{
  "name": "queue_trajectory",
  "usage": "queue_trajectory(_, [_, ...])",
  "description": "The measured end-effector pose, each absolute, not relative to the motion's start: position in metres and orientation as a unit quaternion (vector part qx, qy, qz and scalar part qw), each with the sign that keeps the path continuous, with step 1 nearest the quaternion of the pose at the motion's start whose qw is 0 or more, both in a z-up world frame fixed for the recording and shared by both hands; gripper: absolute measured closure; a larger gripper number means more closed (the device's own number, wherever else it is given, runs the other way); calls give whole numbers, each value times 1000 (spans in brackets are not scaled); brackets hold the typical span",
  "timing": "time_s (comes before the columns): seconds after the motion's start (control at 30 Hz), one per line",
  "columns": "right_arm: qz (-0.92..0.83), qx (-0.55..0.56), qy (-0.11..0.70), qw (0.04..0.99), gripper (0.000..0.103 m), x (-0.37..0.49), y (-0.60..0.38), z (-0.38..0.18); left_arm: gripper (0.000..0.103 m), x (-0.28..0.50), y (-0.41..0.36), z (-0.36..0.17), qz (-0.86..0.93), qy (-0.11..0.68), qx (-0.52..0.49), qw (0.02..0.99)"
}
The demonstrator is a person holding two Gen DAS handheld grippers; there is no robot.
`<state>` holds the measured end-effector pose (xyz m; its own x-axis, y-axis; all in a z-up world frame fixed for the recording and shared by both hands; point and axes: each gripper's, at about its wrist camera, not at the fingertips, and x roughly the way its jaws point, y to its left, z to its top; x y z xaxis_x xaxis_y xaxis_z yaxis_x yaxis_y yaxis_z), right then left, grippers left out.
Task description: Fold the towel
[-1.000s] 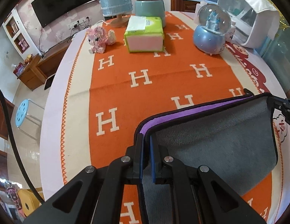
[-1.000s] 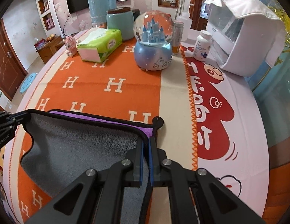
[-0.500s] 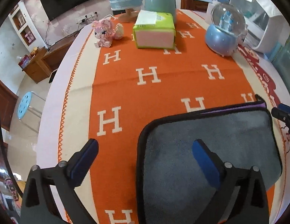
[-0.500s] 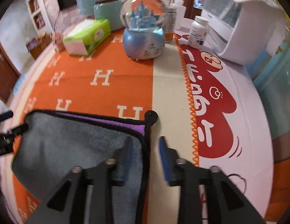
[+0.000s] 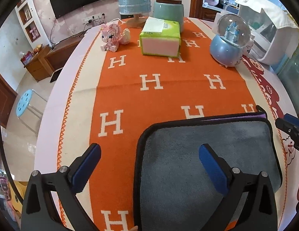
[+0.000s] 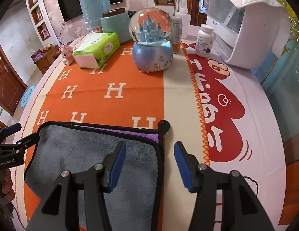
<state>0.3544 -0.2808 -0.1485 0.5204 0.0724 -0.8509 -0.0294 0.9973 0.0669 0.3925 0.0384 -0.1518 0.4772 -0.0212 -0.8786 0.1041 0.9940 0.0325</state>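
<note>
The towel [image 5: 207, 154] is grey with a black hem and a purple underside. It lies folded flat on the orange H-patterned cloth, and a purple strip [image 6: 130, 132] shows along its far edge. My left gripper [image 5: 149, 152] is open and empty above the towel's left edge. My right gripper [image 6: 150, 150] is open and empty above the towel's right edge [image 6: 91, 163]. A black hanging loop [image 6: 163, 125] sticks out at the far right corner. Each gripper shows at the side of the other's view.
At the far side of the table stand a tissue pack [image 5: 161, 37], a pink block toy [image 5: 112, 36], a snow globe [image 6: 152, 40], a teal jar [image 6: 115, 26], a pill bottle [image 6: 204, 38] and a white appliance [image 6: 240, 25]. A blue stool [image 5: 24, 104] stands left of the table.
Both grippers were shut on the towel's top corners a second ago. They laid the corners down, opened and drew back. The towel now lies flat and folded.
</note>
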Motion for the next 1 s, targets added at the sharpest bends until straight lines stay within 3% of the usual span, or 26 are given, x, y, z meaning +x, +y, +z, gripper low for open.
queue_trajectory(1.0, [40, 14, 449, 893, 51, 254, -256, -93, 2, 288, 30, -79, -21, 472, 35, 881])
